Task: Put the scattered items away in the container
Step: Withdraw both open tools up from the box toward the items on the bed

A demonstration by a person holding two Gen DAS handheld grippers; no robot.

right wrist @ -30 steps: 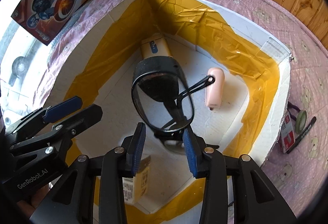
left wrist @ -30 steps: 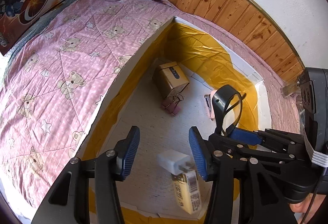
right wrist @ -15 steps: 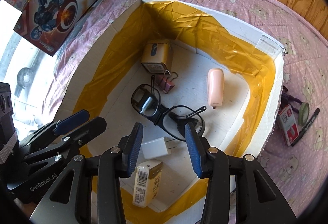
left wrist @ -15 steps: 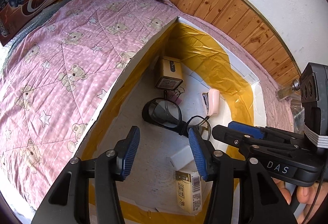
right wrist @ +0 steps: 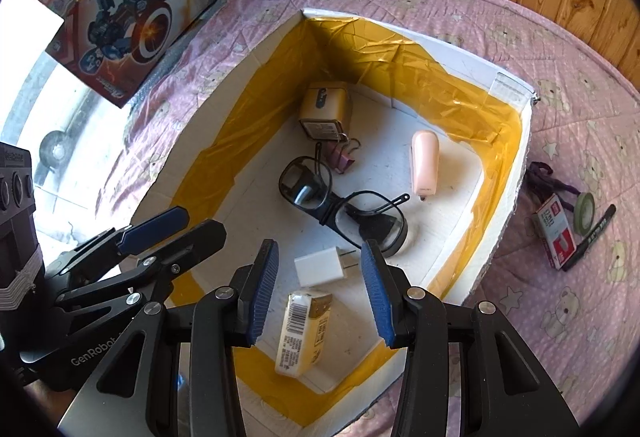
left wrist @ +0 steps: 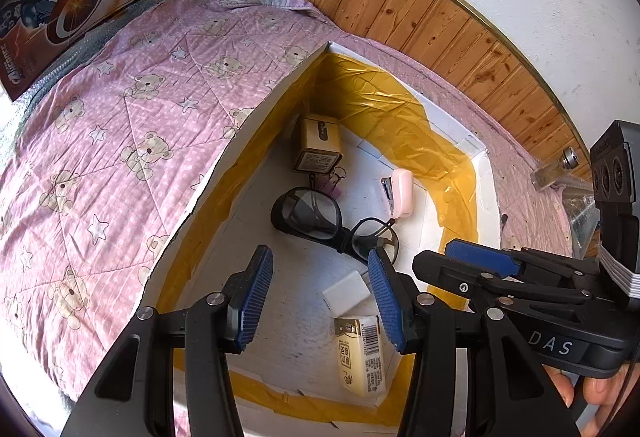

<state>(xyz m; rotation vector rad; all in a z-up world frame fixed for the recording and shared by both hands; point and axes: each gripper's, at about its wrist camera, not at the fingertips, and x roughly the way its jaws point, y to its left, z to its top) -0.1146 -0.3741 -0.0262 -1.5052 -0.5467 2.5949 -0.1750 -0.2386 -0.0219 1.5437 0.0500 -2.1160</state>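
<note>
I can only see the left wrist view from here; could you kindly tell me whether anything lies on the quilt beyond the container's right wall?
Observer: Yes. A small red and white box lies on the quilt, a little way out from the container.
Operator: Thank you. Is anything lying beside it?
Observer: A black marker lies along its outer side, away from the container.
Operator: Is that everything out there?
Observer: No, a greenish tape roll sits between the box and the marker's far end.
</note>
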